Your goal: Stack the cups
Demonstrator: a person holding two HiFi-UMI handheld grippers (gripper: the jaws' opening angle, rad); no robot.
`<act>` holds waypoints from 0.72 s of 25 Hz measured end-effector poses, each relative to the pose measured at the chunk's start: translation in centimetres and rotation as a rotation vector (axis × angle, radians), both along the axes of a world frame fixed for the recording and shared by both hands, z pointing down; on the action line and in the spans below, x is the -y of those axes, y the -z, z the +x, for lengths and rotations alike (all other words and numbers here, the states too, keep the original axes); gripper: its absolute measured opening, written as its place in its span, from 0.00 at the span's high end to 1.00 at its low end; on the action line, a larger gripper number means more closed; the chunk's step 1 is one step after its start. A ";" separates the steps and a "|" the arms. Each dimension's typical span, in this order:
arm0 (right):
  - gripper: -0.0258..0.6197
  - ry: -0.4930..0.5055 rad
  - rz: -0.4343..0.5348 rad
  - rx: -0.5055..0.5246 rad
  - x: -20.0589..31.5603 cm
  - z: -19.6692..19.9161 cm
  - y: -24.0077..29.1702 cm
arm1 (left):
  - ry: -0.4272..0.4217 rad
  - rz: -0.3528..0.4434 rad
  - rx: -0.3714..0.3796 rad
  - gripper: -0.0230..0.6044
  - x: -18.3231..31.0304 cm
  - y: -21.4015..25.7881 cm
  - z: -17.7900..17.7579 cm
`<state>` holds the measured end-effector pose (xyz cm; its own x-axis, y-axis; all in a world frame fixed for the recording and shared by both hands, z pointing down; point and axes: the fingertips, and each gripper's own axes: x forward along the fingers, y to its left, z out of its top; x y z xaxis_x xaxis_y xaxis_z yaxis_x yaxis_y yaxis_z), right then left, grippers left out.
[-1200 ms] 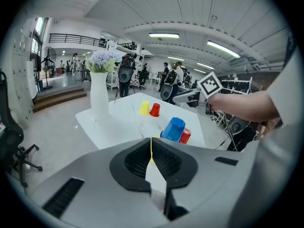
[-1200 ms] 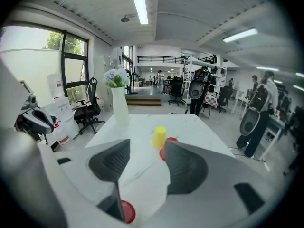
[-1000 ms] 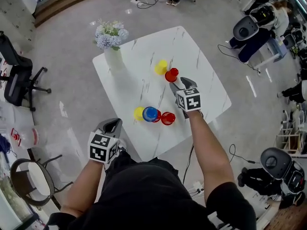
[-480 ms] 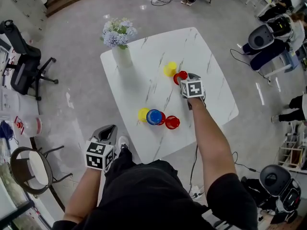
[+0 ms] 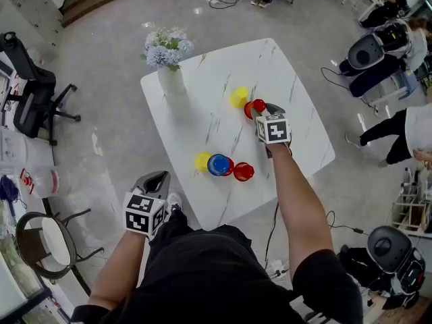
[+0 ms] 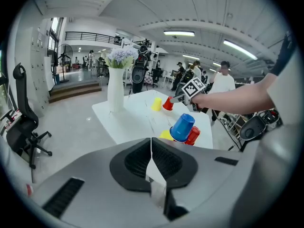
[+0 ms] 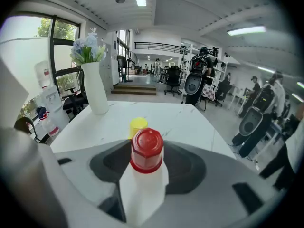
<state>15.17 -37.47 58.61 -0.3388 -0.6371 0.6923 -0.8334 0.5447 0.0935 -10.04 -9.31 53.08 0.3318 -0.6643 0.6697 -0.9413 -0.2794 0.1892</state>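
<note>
An upside-down red cup (image 5: 255, 106) stands beside an upside-down yellow cup (image 5: 237, 98) on the white marble table (image 5: 196, 123). My right gripper (image 5: 263, 111) reaches round the red cup (image 7: 147, 148), which sits between its closing jaws; a gap shows on each side. The yellow cup (image 7: 138, 125) is just behind it. Nearer the front edge lie a yellow cup (image 5: 202, 160), a tilted blue cup (image 5: 217, 164) on a red one, and another red cup (image 5: 244, 172). My left gripper (image 5: 154, 181) hangs off the table's front left, shut and empty (image 6: 151, 148).
A white vase of pale flowers (image 5: 169, 63) stands at the table's far left corner. Office chairs (image 5: 30, 100) and robot bases (image 5: 374, 49) stand on the floor around. A person (image 5: 405, 123) walks at the right.
My right gripper has moved forward over the table to the far red cup, which now sits between its jaws. The left gripper stays off the table.
</note>
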 end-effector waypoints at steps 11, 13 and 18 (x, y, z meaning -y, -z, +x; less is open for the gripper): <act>0.63 -0.012 0.005 0.098 -9.1 0.5 6.9 | -0.159 0.048 -0.028 0.95 2.1 0.7 2.6; 0.63 -0.012 0.010 0.106 -10.9 0.4 7.9 | -0.188 0.052 -0.030 0.95 2.3 0.7 3.0; 0.63 -0.022 0.017 0.107 -16.0 0.3 8.9 | -0.257 0.069 -0.038 0.95 2.6 1.0 4.3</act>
